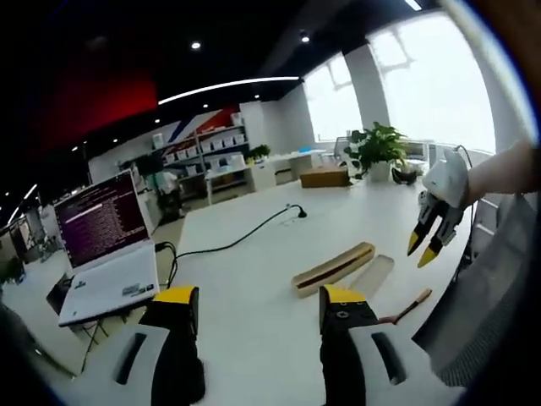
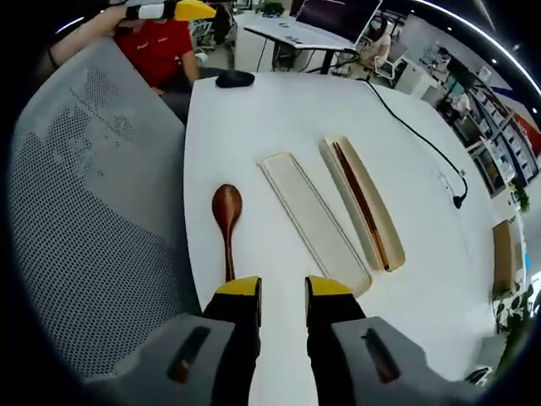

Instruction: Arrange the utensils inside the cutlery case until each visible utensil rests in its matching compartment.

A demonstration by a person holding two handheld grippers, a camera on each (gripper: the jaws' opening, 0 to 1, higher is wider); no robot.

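Wooden spoon point(image 2: 226, 222) lies left of the lid point(image 2: 312, 221) and open case point(image 2: 362, 211); right gripper point(image 2: 282, 290), jaws apart, hovers near its handle, left gripper point(image 1: 259, 301) also apart; grasping comes next

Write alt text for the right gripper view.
The right gripper, jaws open, hovers over a white table near a wooden spoon. Beside the spoon lie a flat case lid and an open cutlery case holding dark chopsticks.
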